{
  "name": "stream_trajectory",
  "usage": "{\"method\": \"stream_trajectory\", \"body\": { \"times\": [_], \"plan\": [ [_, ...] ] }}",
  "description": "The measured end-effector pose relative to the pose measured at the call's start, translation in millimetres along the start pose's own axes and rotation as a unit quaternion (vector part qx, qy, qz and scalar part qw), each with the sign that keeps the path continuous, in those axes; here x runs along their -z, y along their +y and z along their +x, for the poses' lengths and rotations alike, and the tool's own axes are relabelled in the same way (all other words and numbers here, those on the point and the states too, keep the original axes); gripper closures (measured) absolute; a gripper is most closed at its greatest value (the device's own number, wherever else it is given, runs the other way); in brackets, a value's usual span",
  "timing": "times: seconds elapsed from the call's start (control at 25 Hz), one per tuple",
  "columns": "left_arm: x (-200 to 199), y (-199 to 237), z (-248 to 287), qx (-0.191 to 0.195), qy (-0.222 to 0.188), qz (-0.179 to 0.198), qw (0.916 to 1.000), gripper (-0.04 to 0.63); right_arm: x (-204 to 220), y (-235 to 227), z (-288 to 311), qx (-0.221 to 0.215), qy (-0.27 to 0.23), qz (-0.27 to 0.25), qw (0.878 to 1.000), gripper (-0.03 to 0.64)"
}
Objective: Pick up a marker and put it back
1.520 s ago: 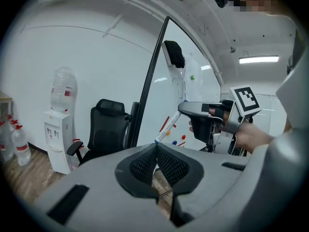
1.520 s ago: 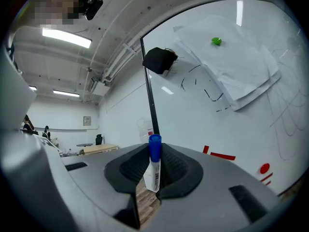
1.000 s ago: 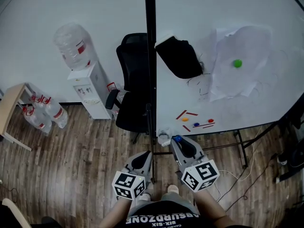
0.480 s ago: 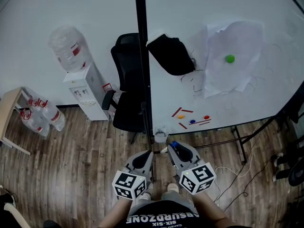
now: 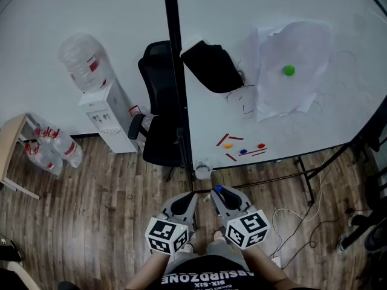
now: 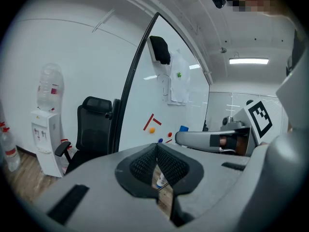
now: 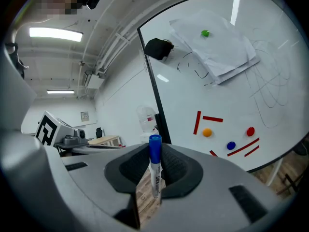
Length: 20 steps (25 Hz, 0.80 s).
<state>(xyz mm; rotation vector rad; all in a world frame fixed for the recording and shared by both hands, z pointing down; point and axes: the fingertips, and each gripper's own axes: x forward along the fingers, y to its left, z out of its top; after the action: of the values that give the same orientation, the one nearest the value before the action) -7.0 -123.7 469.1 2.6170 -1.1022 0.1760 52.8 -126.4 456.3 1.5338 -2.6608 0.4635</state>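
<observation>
A white marker with a blue cap (image 7: 154,166) stands upright between the pads of my right gripper (image 7: 154,151), which is shut on it. In the head view the right gripper (image 5: 219,192) is low at the centre, and the marker's blue cap (image 5: 218,189) shows at its tip. My left gripper (image 5: 188,196) is just to its left, its pads meeting with nothing between them; the left gripper view shows the left gripper (image 6: 157,149) the same way. Both grippers point at the whiteboard (image 5: 290,17), well short of it.
The whiteboard carries paper sheets (image 5: 290,95) under a green magnet (image 5: 289,70), a black cloth (image 5: 211,65), and red strips with round magnets (image 5: 243,151). A small white cup (image 5: 204,170) sits at the stand's foot. Left stand an office chair (image 5: 156,101) and a water dispenser (image 5: 106,113).
The whiteboard and its stand have slid left in the head view, and the grippers sit a little lower in it. The right gripper still holds the marker.
</observation>
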Motion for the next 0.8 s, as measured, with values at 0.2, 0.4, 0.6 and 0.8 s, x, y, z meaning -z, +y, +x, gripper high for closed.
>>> {"method": "stream_trajectory", "body": {
  "times": [0.2, 0.4, 0.6, 0.8],
  "plan": [
    [6, -3, 1, 0.002, 0.007, 0.0, 1.0, 0.586, 14, 2, 0, -0.002, 0.016, 0.004, 1.0, 0.549],
    [11, -7, 1, 0.002, 0.013, -0.002, 0.9999, 0.586, 27, 5, 1, -0.007, 0.032, 0.006, 0.999, 0.549],
    [18, -10, 2, 0.005, 0.02, -0.005, 0.9998, 0.586, 35, 8, 2, -0.011, 0.044, 0.006, 0.999, 0.549],
    [21, -11, 3, 0.006, 0.023, -0.006, 0.9997, 0.586, 41, 12, 2, -0.017, 0.052, 0.01, 0.998, 0.549]
  ]
}}
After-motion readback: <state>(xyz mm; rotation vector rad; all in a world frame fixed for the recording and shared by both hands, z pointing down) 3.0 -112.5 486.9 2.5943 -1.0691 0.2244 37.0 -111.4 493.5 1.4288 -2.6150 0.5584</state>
